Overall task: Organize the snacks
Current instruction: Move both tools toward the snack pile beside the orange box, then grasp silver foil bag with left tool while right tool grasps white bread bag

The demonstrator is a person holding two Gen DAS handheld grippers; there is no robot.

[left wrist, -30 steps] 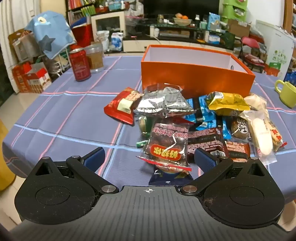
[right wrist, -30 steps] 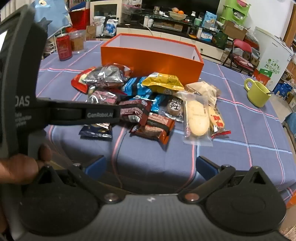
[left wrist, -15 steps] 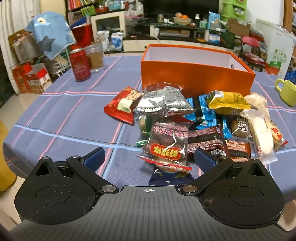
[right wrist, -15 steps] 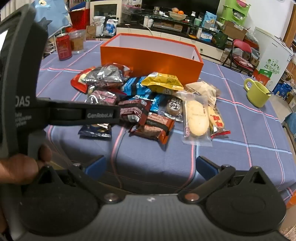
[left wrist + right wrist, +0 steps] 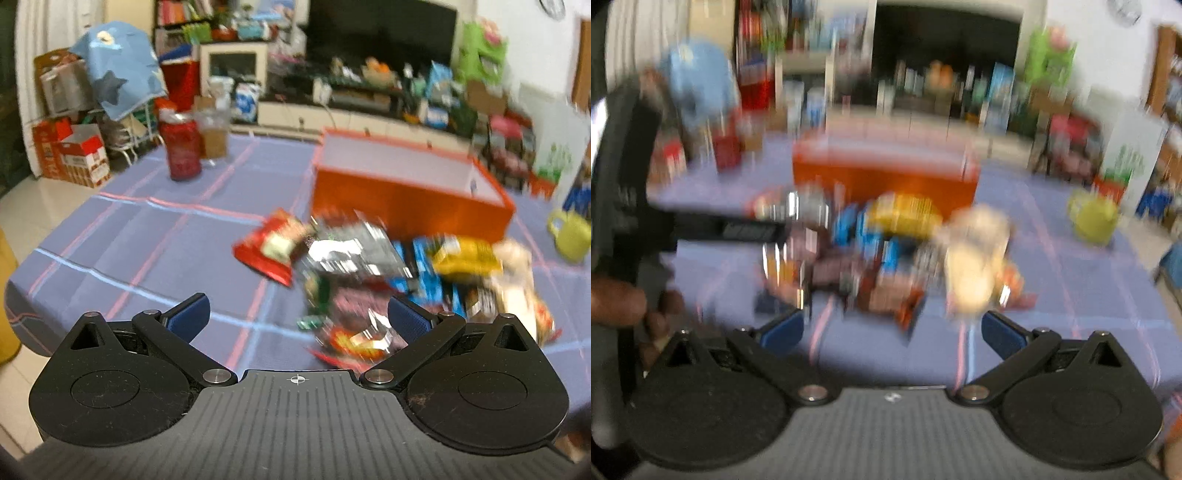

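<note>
Two hand-held grippers in view, both with jaws spread wide and nothing between them. Left hand-held gripper hangs low over the near edge of the desk, facing the snack pile. Right hand-held gripper faces the same pile from further right; that view is heavily blurred, detail poor.

Snacks lie heaped on the checked cloth just in front of the orange box, which looks empty as far as its inside shows. Nearest to the left jaws: a dark red packet with crinkled foil. A red packet sits at the pile's left edge, a yellow one to the right, close to the box wall. Red can and green mug stand well apart from the pile.

Judgement: step in hand is the first pick, nothing boxed yet. Best done by taking an outlying packet, not the overlapped middle. Come down with jaws straddling one edge, pinch the sealed seam, lift clear before carrying over the box wall. Risk: dragging neighbours along.
</note>
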